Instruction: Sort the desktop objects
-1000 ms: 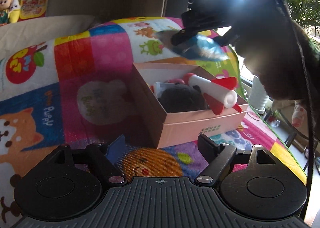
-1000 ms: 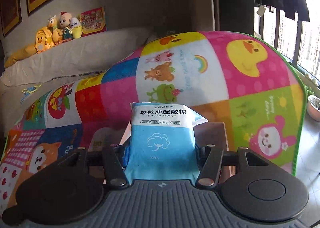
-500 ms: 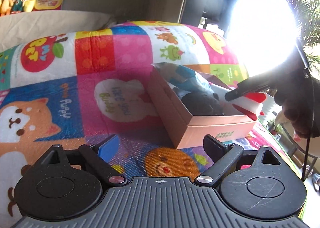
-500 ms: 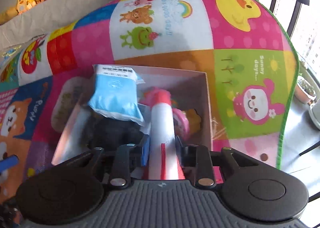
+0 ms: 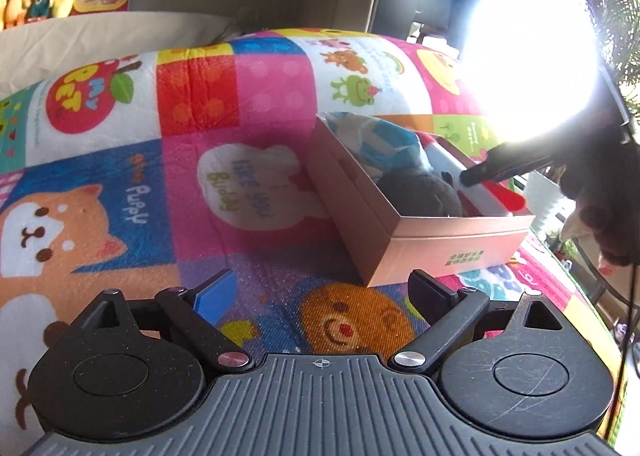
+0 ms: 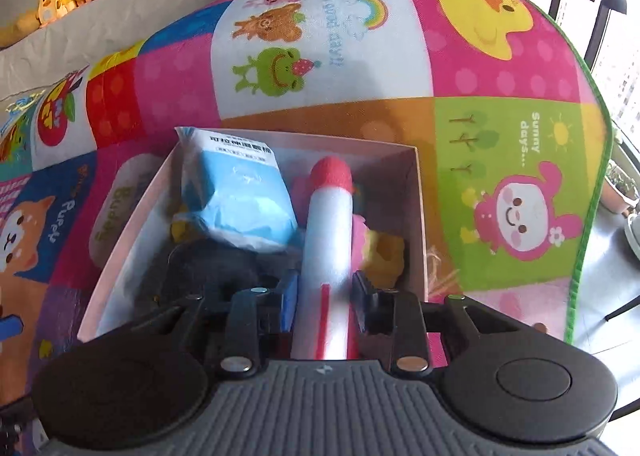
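Pink cardboard box (image 6: 416, 216) on patchwork play mat (image 6: 500, 56): blue wipes packet (image 6: 240, 200), dark plush (image 5: 420, 192), white foam rocket (image 6: 328, 240). Right gripper (image 6: 326, 292) opening, pads flanking rocket; left gripper (image 5: 320, 296) spread, empty.

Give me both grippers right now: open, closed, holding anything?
Left gripper: open, nothing between its fingers.
Right gripper: around the toy rocket in the box, jaws opening.

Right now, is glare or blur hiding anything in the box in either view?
Left wrist view: window glare washes out the upper right and silhouettes the right gripper; pink box readable. Right wrist view: evenly lit, foam rocket and blue wipes pack clear; edges fisheye-bent.
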`<control>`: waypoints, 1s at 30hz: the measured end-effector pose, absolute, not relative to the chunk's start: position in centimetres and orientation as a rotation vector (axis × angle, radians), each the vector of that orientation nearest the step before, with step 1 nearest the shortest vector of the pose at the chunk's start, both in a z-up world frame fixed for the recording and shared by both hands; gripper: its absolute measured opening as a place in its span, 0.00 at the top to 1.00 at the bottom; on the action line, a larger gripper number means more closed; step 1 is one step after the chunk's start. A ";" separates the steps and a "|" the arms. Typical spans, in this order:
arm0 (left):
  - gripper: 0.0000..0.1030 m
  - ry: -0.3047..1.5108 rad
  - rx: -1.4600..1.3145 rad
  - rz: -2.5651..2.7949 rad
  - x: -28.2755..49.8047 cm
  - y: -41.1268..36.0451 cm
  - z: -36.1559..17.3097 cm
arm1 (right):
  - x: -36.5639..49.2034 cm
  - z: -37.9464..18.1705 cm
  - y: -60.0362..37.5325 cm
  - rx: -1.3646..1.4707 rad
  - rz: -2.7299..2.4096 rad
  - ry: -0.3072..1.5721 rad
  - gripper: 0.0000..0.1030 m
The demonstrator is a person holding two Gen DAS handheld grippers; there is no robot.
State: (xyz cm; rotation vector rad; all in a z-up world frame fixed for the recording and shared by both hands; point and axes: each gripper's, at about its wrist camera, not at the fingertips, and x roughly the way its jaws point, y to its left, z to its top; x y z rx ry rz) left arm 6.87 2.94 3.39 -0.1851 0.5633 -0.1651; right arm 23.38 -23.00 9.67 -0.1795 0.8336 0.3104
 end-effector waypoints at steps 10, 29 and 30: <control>0.06 0.562 -0.166 -0.197 6.5 1.9 3.9 | 26.5 12.3 -16.5 -0.089 0.414 0.734 0.55; 0.04 0.524 -0.227 -0.167 6.2 4.4 4.0 | 27.1 11.4 -14.0 -0.199 0.398 0.823 0.50; 0.04 0.526 -0.228 -0.165 6.2 4.3 4.0 | 27.1 12.5 -14.5 -0.149 0.392 0.783 0.50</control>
